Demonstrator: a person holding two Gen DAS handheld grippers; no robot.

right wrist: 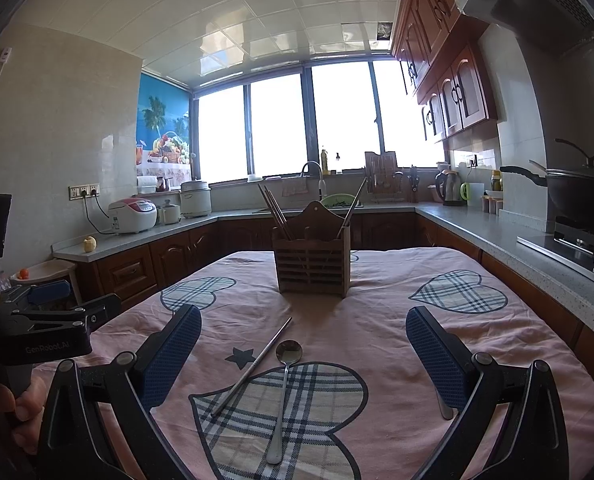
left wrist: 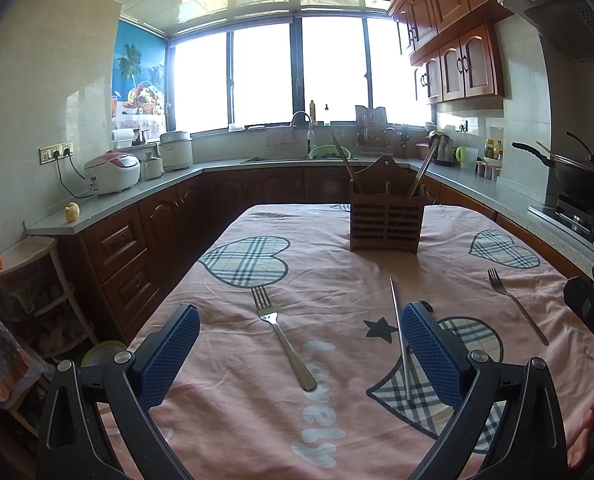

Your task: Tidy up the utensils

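Note:
A brown slatted wooden utensil holder (left wrist: 385, 218) (right wrist: 312, 266) stands at the far middle of the pink tablecloth, with chopsticks in its left and right ends. In the left wrist view a steel fork (left wrist: 283, 338) lies between my open, empty left gripper (left wrist: 301, 344) fingers; a metal chopstick (left wrist: 400, 336) lies by the right finger, and a second fork (left wrist: 517, 306) lies further right. In the right wrist view a spoon (right wrist: 284, 396) and the metal chopstick (right wrist: 253, 366) lie between my open, empty right gripper (right wrist: 303, 350) fingers. A utensil handle tip (right wrist: 445, 410) shows behind the right finger.
The table (left wrist: 337, 280) sits in a U-shaped kitchen. Counters carry rice cookers (left wrist: 112, 173), a sink (left wrist: 293, 156), a kettle (right wrist: 449, 188) and a wok on the stove (right wrist: 581, 192). A plastic shelf rack (left wrist: 29, 300) stands left of the table.

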